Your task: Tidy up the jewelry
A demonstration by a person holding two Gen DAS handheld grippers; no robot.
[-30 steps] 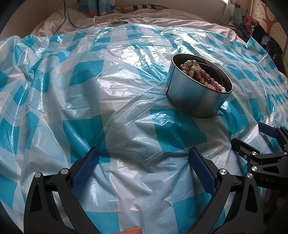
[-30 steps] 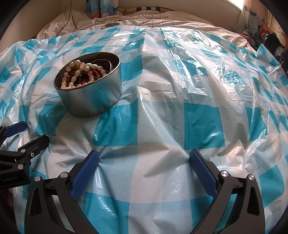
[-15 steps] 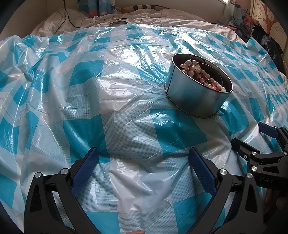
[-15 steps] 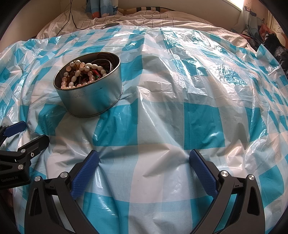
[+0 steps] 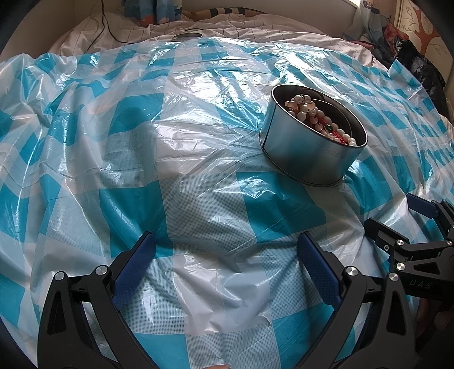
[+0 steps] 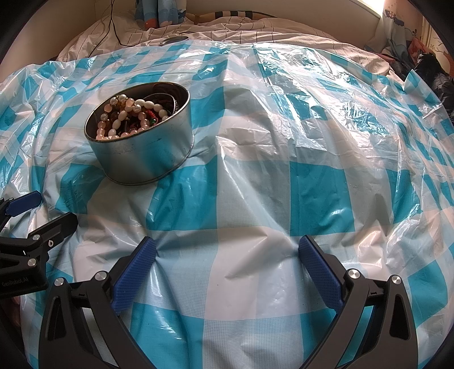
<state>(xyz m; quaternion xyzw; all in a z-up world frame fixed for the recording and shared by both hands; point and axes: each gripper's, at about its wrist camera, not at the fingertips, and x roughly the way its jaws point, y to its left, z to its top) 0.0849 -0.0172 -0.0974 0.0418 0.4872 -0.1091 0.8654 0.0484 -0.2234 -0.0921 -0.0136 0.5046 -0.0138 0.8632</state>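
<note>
A: Anything moving since a second ago?
B: Basically nothing. Both claws are sitting where they were, tin is not shifting either.

A: Going left to right, then.
B: Left claw is gaping wide, holding nothing, blue pads resting low over the checked plastic sheet. Metal tin is standing upright ahead and to its right, well apart from it, with bead jewelry heaped inside. Right claw is also spread wide and empty; from its view the tin is lying ahead-left, apart from the pads.

A: Risks?
B: Judging here: strands are looking tangled, so pulling one is likely dragging others out, or tipping the tin. The bed underneath is soft, the tin is sitting a bit tilted on it. Plastic is slick and wrinkled, so a claw could be snagging the film instead of beads.

A: Surroundings?
B: Striped bedding at the far edge, a black cable trailing over it, a small round disc near the sheet's far edge, dark clothes piled far right. Nothing is blocking the path to the tin; the two claws are crowding each other, though.
</note>
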